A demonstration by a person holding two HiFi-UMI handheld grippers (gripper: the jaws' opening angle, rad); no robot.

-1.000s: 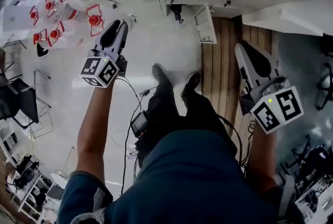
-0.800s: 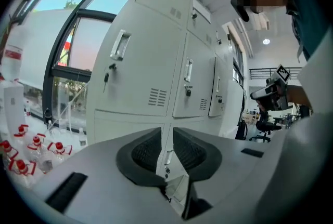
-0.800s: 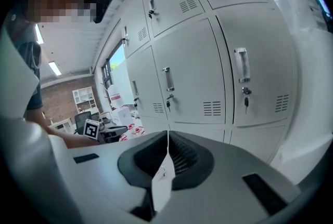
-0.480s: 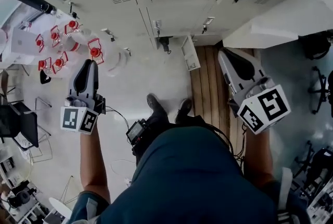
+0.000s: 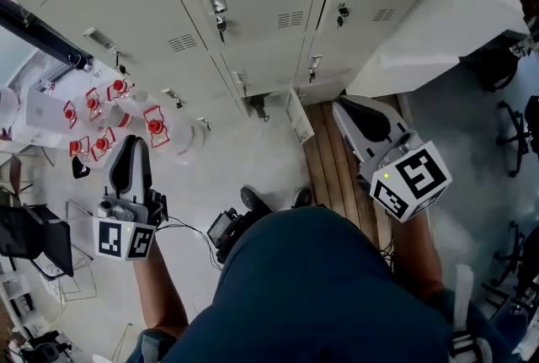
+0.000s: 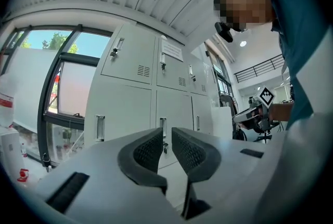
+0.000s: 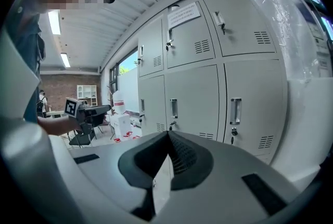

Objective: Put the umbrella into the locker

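Clear plastic jugs with red caps (image 5: pixel 109 113) cluster on the pale floor (image 5: pixel 244 155) at left. A strip of brown wooden planks (image 5: pixel 322 152) lies beside a crumpled white plastic sheet (image 5: pixel 438 16).

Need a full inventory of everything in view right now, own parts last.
lockers: one bank, two rows, pale grey, straight ahead
paper notice: one, white, on an upper locker door
window: one, dark frame, left of the lockers
red-and-white containers: several, on the floor left of the lockers
wooden floor strip: one, brown, in front of the lockers
sheet-covered bulk: one, white, right of the lockers
office chair: at least one, black, far right
umbrella: none seen
shoes: two, black, on the floor
marker cubes: two, black-and-white, one per gripper
left tongs: grey, black pads, shut, empty
right tongs: grey, black pads, shut, empty
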